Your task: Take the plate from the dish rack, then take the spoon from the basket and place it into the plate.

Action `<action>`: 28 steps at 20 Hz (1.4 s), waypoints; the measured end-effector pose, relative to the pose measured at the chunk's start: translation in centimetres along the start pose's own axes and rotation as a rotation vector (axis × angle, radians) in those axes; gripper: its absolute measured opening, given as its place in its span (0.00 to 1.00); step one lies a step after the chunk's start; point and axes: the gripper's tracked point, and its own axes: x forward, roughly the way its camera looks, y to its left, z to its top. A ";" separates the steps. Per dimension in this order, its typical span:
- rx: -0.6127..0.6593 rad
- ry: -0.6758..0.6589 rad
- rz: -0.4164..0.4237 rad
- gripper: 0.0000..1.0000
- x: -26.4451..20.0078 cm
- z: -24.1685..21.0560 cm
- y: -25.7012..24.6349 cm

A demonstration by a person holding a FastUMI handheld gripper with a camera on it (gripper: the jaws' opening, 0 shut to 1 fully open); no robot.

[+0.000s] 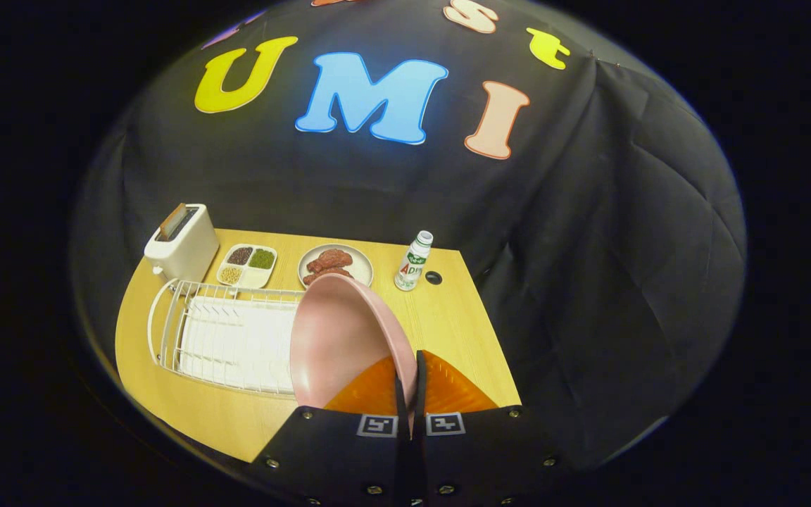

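Right now your gripper (410, 366) has its two fingers drawn close together, clamped on the rim of the pink plate (338, 338), one finger on each face of the edge. You hold the plate on edge, lifted above the wooden table (448, 324), its hollow face turned toward the dish rack (226, 338) and its upper rim arching up just ahead of the fingers.

Take the dish rack as your landmark. It is a white wire rack over a white drip tray, lying flat on the table, and the plate in your grip overlaps the rack's near end from this view, so you cannot tell whether the plate's lower edge touches the wires or hangs clear of them. Beyond the rack's far corner stands a white toaster (181, 243) with a slice of bread (173, 220) poking out of its slot. Just beyond the rack's far rail sits a white divided dish (247, 265) with four compartments of dark, green and pale grains. Next along from that dish, also beyond the rack, a pale plate (336, 265) carries brownish-red pieces of food. Farther along the same line, well apart from the rack, a small white bottle (413, 262) with a green label stands upright, and a dark round hole (434, 277) in the tabletop lies just beside it.
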 end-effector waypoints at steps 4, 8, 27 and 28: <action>0.020 0.043 0.042 0.00 -0.1 -3.8 -1.3; 0.091 0.085 0.161 0.01 0.7 -8.6 -0.3; 0.210 0.300 0.650 0.01 9.9 -23.7 9.6; 0.221 0.312 0.677 0.01 10.2 -24.0 10.2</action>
